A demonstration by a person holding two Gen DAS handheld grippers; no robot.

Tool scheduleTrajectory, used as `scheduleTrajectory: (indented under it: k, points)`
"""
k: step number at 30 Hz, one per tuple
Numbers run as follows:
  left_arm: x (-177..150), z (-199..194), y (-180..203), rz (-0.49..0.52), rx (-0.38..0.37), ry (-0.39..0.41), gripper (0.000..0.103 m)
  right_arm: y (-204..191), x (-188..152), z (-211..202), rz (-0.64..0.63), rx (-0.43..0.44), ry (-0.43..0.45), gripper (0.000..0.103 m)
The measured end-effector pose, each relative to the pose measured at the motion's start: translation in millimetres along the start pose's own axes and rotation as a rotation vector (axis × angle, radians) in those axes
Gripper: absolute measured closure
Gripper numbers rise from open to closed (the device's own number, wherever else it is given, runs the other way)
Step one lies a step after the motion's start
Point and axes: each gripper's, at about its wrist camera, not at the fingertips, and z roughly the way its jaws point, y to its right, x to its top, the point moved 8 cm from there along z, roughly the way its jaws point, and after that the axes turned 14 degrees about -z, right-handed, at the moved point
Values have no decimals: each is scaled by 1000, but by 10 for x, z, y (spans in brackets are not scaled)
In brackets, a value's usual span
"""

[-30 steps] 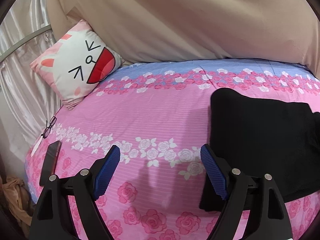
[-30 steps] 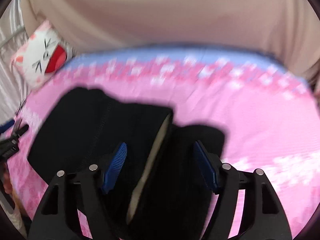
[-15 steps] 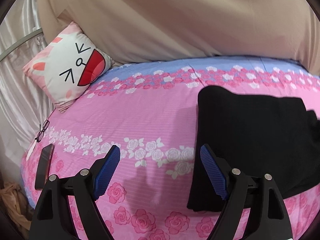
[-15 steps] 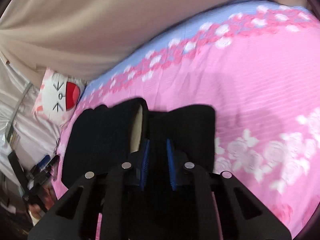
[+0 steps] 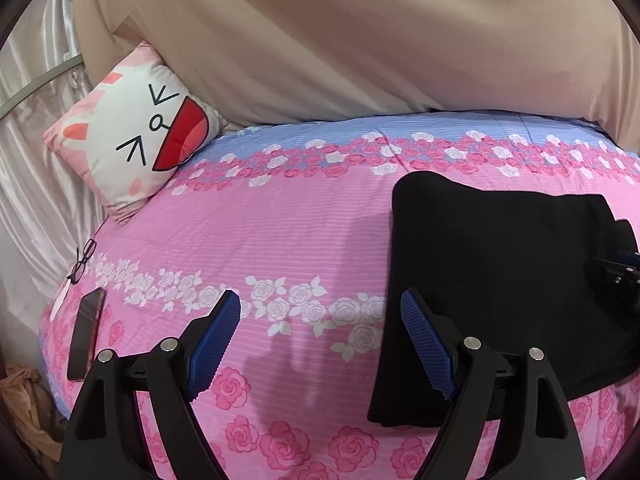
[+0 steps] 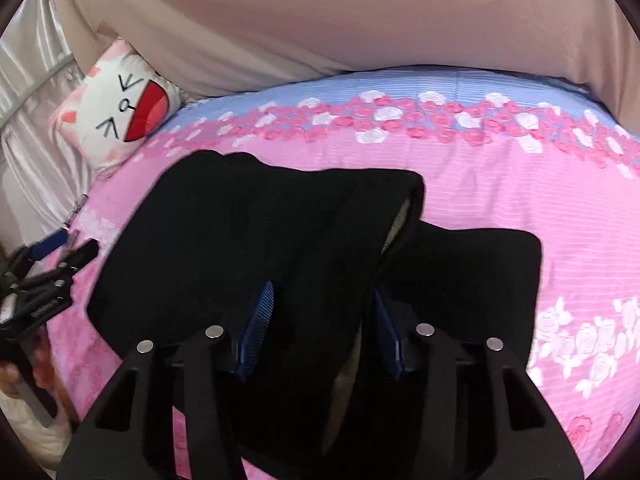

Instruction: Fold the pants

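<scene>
On the rose-print bed (image 5: 280,236), black pants (image 6: 256,248) lie folded toward its right side. Our right tongs (image 6: 324,328), jaws just reopening, straddle a raised fold without pressing it; our left tongs (image 5: 320,340) hang wide and empty over the sheet. We judge the top layer needs squaring and flattening. No brand or writing is readable.

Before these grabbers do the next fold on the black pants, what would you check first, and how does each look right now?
1. Black pants lying on the bed: ok.
2. Left gripper open, empty, over bare sheet: ok.
3. Right gripper over the pants, jaws just opening; whether the pads pinch cloth: cannot tell.
4. Pants folded evenly: not ok, pale lining shows at a gaping edge.
5. Phone and glasses apart from the pants: ok.
</scene>
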Motion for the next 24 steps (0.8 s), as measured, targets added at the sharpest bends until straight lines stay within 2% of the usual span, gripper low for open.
scheduleTrajectory:
  k: [1,3,4,6,9,11,12,13,14,15,16,17,18,19,20,21,24]
  points:
    - [15,-4,-6,-4,-2,3,23,17,2,30,12,20,-4,71]
    - [34,-14,2,-10,-10,9,23,24,17,89,33,44,-2,76]
    - [40,-10,12,-7,-12,8,23,47,30,98,45,46,4,83]
    - [43,-16,17,-3,-10,9,23,99,39,-104,75,43,50,93]
    - [56,-74,-34,1,-14,22,23,222,-40,-541,79,-24,96,94]
    - [42,-52,-45,-1,-19,20,18,353,-213,-501,87,-76,45,94]
    - [17,7,-33,-1,-17,5,18,402,-349,-356,84,-79,-15,90]
    - [-16,82,-4,0,-15,-19,18,441,-439,-273,96,-63,-25,87]
    - [-43,143,37,2,-22,-39,18,472,-453,-341,152,-18,36,86]
    - [-59,167,63,7,-27,-48,18,488,-466,-428,193,4,48,85]
    - [-73,170,86,13,-33,-54,18,506,-473,-541,208,-10,66,84]
    - [-84,154,100,17,-47,-55,18,549,-489,-697,199,-60,91,83]
    - [-91,139,105,15,-62,-56,18,593,-529,-786,196,-93,91,74]
    - [-101,131,110,2,-84,-62,18,630,-593,-829,208,-104,80,53]
    - [-112,137,109,-4,-90,-66,18,673,-683,-836,235,-102,64,44]
    - [-125,162,114,-13,-93,-70,18,688,-749,-824,253,-95,55,39]
    - [-152,229,133,-38,-83,-79,18,662,-882,-723,322,-25,40,39]
